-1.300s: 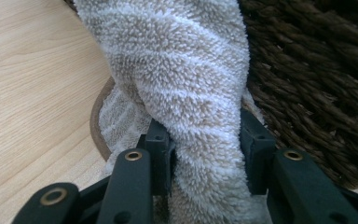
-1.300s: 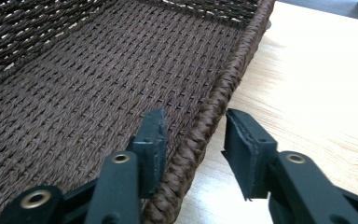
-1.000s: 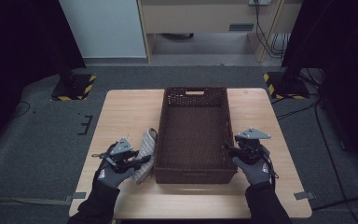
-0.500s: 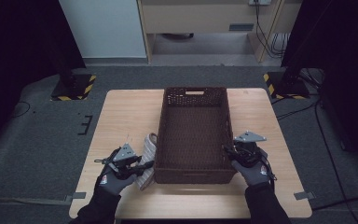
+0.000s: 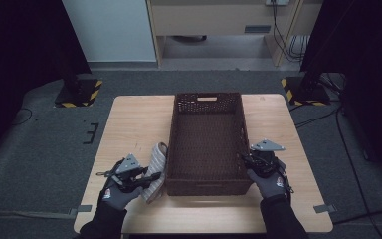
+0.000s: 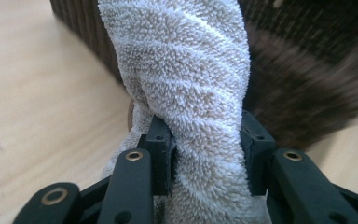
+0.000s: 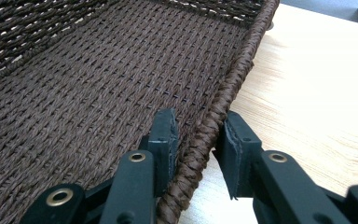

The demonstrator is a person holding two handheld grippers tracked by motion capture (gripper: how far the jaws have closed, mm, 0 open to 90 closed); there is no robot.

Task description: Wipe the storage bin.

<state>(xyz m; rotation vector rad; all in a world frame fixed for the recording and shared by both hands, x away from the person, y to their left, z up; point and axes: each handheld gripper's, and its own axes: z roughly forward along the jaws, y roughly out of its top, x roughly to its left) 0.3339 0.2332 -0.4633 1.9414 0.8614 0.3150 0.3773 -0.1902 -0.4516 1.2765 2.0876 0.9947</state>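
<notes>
Low at the frame's lower left, the left hand-held gripper (image 5: pixel 146 178) is clamping the beige towel (image 6: pixel 186 84), hiding its lower end; the right hand-held gripper (image 7: pixel 196 140) has just been closing astride the basket (image 5: pixel 206 144) rim, contact hard to judge

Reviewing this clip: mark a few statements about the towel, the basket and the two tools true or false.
1. The left tool grips the towel. True.
2. The towel lies inside the basket. False: it is outside, by the basket's left wall.
3. The right tool straddles the basket's rim, one jaw inside and one outside. True; its jaws have just been closing on that rim.
4. The basket holds several folded cloths. False: nothing lies on its woven floor.
5. The basket stands on the floor beside the table. False: it stands on the table.
</notes>
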